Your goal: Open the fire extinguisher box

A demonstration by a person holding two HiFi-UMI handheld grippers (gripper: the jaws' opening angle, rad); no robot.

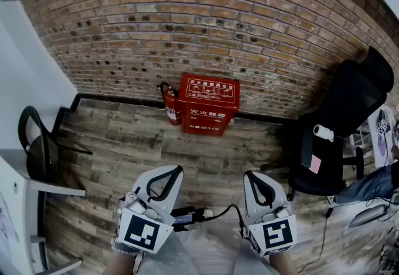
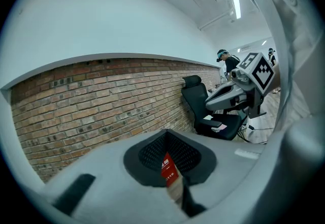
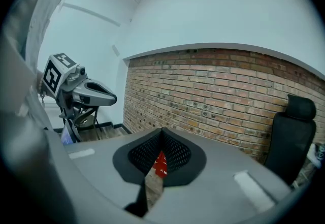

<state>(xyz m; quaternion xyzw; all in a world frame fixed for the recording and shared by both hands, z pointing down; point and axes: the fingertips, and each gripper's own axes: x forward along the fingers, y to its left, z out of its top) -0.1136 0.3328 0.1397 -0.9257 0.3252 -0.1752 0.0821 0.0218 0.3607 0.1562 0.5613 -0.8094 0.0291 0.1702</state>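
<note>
A red fire extinguisher box [image 1: 209, 105] stands on the wooden floor against the brick wall, with its lid down. My left gripper [image 1: 177, 171] and right gripper [image 1: 249, 175] are held side by side low in the head view, well short of the box. Both point toward it and both are shut with nothing between the jaws. In the left gripper view only a red sliver of the box [image 2: 169, 168] shows through the thin slit of the gripper [image 2: 167, 139]. The right gripper view shows the same red box sliver [image 3: 160, 163] past its closed gripper [image 3: 161, 136].
A red extinguisher [image 1: 171, 107] stands just left of the box. A black office chair [image 1: 340, 124] is at the right, with a person's leg [image 1: 368, 186] beyond it. At the left are a dark chair [image 1: 37, 149] and a white desk [image 1: 19, 189]. A cable [image 1: 209, 213] lies on the floor.
</note>
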